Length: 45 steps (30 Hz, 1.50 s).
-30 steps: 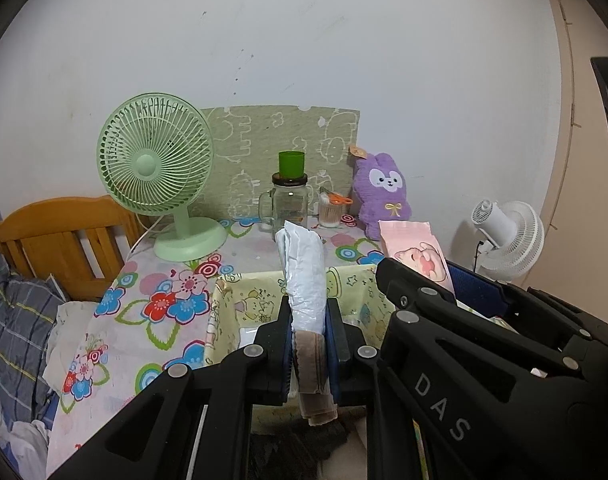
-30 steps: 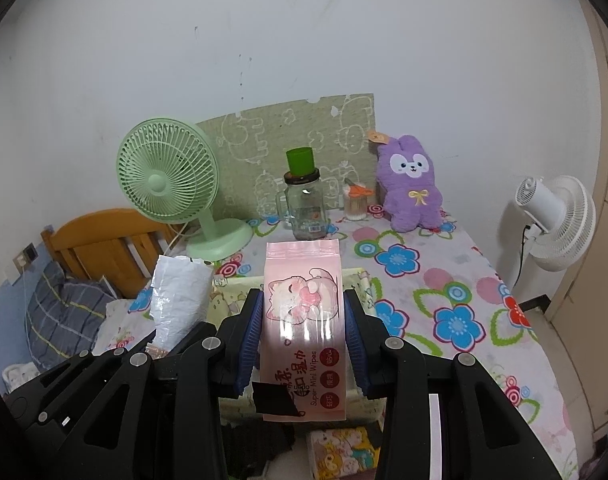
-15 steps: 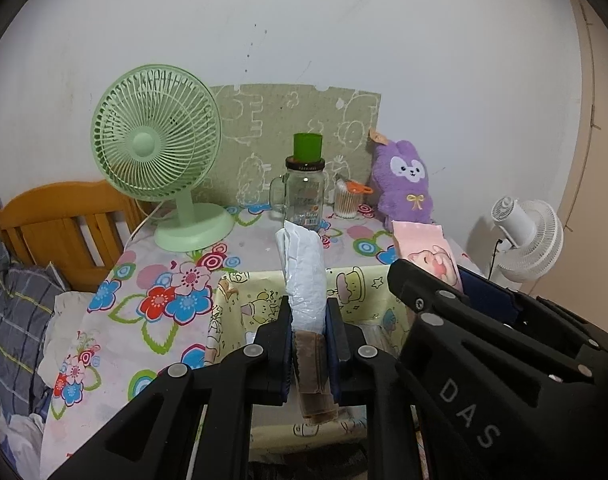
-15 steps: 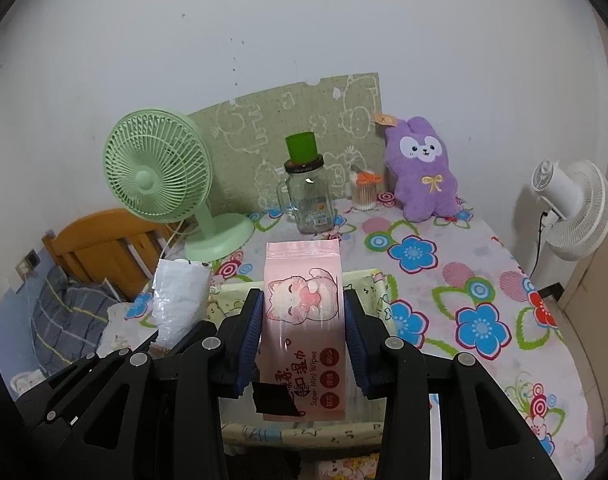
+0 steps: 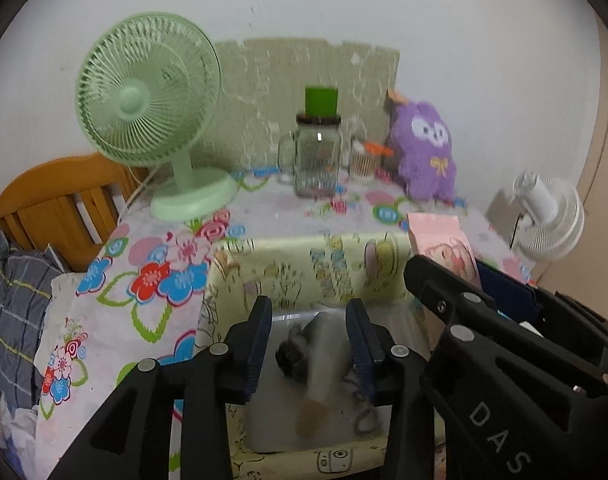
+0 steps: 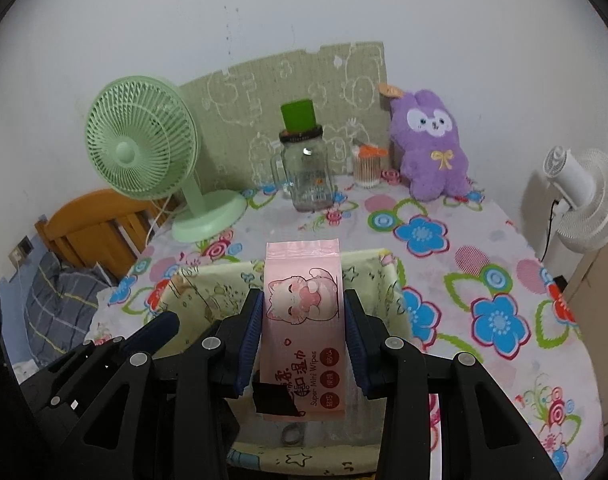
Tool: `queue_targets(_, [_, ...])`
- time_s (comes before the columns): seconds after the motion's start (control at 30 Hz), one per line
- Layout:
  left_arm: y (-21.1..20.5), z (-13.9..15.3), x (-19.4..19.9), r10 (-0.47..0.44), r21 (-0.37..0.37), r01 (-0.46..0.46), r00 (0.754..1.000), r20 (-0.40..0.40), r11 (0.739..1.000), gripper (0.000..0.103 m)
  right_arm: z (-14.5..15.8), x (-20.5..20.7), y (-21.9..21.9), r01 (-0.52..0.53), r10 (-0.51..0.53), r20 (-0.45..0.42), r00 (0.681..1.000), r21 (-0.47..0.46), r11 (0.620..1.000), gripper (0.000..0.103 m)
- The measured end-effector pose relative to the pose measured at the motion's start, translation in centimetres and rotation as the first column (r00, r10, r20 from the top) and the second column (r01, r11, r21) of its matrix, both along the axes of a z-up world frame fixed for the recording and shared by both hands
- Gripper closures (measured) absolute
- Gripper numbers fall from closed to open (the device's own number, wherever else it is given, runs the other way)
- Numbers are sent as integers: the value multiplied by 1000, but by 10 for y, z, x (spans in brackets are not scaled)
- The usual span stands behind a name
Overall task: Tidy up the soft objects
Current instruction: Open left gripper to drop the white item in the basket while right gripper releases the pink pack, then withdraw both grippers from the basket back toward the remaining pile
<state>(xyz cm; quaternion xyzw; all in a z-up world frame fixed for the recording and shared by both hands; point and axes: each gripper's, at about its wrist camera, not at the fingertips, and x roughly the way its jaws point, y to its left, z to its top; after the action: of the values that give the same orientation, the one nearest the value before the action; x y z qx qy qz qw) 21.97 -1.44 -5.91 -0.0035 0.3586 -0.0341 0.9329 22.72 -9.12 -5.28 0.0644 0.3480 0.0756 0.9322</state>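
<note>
The left tool (image 5: pixel 309 342), jaws just opening, is releasing the white packet (image 5: pixel 323 354), now dropping blurred into the yellow fabric bin (image 5: pixel 304 264); the right tool (image 6: pixel 304 334) is clamping the pink wipes pack (image 6: pixel 304 320) above it, deposit pending.

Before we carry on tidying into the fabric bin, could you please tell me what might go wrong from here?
1. The left gripper has just been opening; the blurred white packet between its pads looks mid-drop and may land crooked in the yellow cartoon-print fabric bin.
2. The right gripper grips the pink cat-print wipes pack low, so it could tip on release.
3. The two grippers sit close together over the bin and could collide.
</note>
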Motion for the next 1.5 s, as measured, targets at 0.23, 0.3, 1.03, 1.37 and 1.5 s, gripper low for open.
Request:
queue_targets(0.23, [2,-8,6,-20,17,20,999,-36,1000,41,-9,10,6,-7,7,-8,1000,-27,1000,60])
queue_targets(0.3, [3,-9,7,-36,11,36,999,-40,999,36,-10,13,7,-16,15,-4,1000,-32,999,60])
queue_targets(1.03, [4,-5,8,-20,38,21,1000,-17,999,15,-13,25,16,-69,68,-21,997,-51,996,35])
queue_targets(1.37, [-1,3,-2,-14,67,14,1000,1,998,4,0,9,8,-35,35,-4,999,-84,996,14])
queue_targets(1.5, [-4,9,-10,-16,72,14,1000,21,997,1,6,1,5,-26,27,7,1000,-88,996,11])
